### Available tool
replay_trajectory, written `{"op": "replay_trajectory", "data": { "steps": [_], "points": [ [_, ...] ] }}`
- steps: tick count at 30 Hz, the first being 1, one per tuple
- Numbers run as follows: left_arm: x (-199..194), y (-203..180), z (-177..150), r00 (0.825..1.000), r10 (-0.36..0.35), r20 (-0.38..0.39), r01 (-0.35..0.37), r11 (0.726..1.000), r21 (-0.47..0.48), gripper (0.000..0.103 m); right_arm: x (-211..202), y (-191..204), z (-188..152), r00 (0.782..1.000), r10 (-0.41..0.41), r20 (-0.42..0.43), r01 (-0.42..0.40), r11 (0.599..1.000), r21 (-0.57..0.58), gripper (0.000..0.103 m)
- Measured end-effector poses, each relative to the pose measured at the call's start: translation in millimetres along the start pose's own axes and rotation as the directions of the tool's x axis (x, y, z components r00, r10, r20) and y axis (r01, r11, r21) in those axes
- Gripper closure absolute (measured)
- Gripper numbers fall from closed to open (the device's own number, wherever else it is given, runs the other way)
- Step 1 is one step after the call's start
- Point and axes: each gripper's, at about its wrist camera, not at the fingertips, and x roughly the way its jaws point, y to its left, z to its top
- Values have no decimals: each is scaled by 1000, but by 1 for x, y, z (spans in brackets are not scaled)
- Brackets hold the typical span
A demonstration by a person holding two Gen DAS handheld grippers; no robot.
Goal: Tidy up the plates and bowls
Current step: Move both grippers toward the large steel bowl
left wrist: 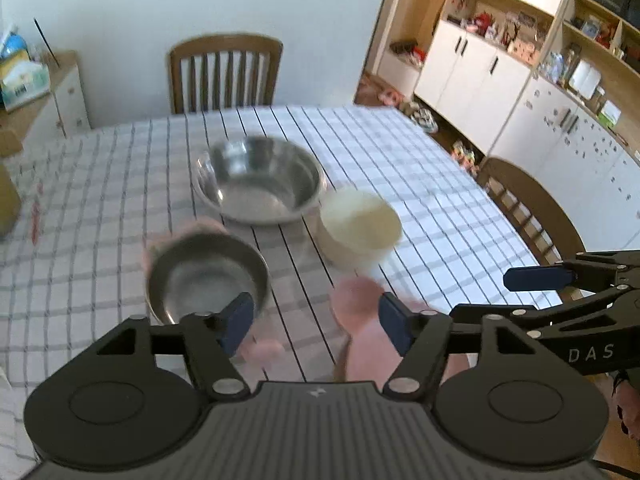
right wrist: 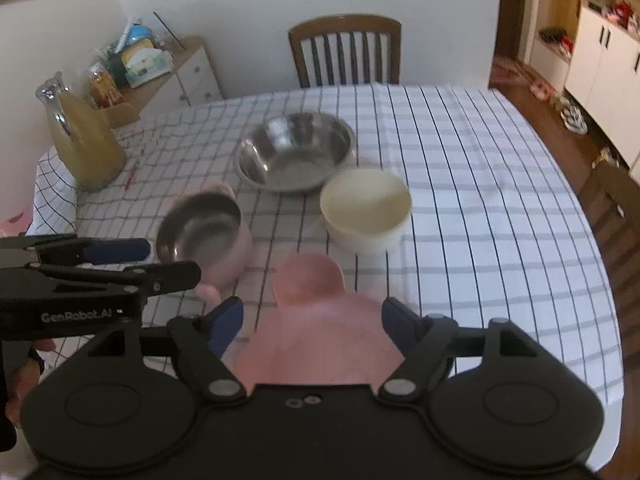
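A large steel bowl point(left wrist: 260, 180) point(right wrist: 296, 152) sits mid-table. In front of it to the left stands a smaller pink bowl with a steel inside point(left wrist: 206, 276) point(right wrist: 202, 232), and to the right a cream bowl point(left wrist: 360, 224) point(right wrist: 366, 208). A pink animal-shaped plate point(left wrist: 360, 320) point(right wrist: 316, 320) lies nearest, blurred, under both grippers. My left gripper point(left wrist: 316, 320) is open and empty above the table's near side. My right gripper point(right wrist: 312, 320) is open and empty over the pink plate. Each gripper shows at the edge of the other's view.
The table has a white checked cloth point(right wrist: 480, 184). A yellow jug point(right wrist: 84, 140) stands at its far left corner. Wooden chairs stand at the far side point(right wrist: 346, 52) and the right point(left wrist: 528, 208). A cluttered side cabinet point(right wrist: 160, 72) and white cupboards point(left wrist: 500, 72) lie beyond.
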Motion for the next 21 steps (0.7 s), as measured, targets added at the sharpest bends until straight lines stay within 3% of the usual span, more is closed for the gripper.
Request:
{"op": "replay_trajectory", "data": {
  "steps": [6,17,21],
  "points": [
    [2,13,28,998,39,49,-38,999,-27,26,7,5,36,999,5,33,-3,999,-46,18],
    [48,35,81,991,126,49,-123,990,-67,23,61,-7,114,1000,13,19,-11,995,-99,6],
    [68,47,97,987,154,36,-149,983,-107,16,83,-12,138,1000,10,16,-8,994,-113,2]
  ]
}}
